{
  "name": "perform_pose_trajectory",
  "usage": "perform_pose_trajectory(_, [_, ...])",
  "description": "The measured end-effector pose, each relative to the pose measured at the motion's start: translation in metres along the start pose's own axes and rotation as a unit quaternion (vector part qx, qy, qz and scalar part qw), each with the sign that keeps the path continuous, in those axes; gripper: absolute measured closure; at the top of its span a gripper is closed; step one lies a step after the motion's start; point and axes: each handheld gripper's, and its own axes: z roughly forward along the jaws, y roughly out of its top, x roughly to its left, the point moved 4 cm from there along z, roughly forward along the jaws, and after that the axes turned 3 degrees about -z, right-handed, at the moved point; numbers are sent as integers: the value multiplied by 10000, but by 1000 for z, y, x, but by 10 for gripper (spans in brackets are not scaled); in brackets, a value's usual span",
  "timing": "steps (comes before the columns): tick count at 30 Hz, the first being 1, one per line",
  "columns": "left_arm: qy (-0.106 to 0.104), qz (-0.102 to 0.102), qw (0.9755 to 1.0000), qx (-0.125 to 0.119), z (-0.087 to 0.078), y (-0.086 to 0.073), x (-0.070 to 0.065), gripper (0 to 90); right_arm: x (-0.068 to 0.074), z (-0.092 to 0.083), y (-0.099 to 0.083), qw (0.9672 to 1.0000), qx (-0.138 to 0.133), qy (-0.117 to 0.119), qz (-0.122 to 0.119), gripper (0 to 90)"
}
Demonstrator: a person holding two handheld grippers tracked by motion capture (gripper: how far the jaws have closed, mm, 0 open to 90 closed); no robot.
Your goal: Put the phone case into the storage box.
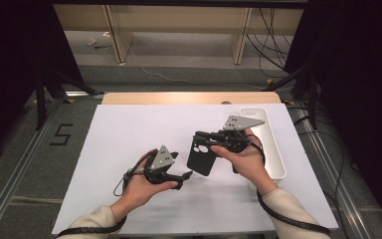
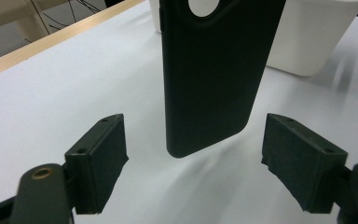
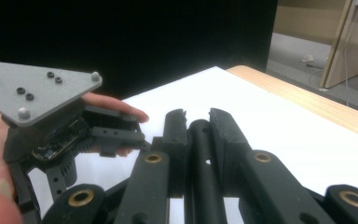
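right claw clamped on black phone case; left claw apart, empty; white bin beside, contents hidden.

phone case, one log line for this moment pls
right tongs: shut on phone case, held up | left tongs: open, near case's lower end | bin: right

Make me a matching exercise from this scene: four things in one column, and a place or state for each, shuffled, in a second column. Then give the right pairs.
Things
1. phone case
2. white bin
3. left gripper
4. right gripper

Places or states
A. jaws wide apart, nothing pressed between them
B. stands at the right edge of the table
C. black, held up by its edge, camera cutout on top
D. jaws closed on the case's edge

Pairs: 1-C, 2-B, 3-A, 4-D
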Motion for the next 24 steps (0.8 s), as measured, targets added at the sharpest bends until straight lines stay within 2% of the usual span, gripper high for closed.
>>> perform_pose_trajectory(5, [-64,28,10000,14,-2,0,0,220,0,-3,0,9999,81,101,-52,781])
perform_pose_trajectory(14, [-255,77,9996,33,-5,-1,-4,221,3,-11,-4,9984,315,427,-186,780])
perform_pose_trajectory(24, [-428,175,9989,90,-6,-3,-11,222,7,-16,-4,9970,369,624,-276,780])
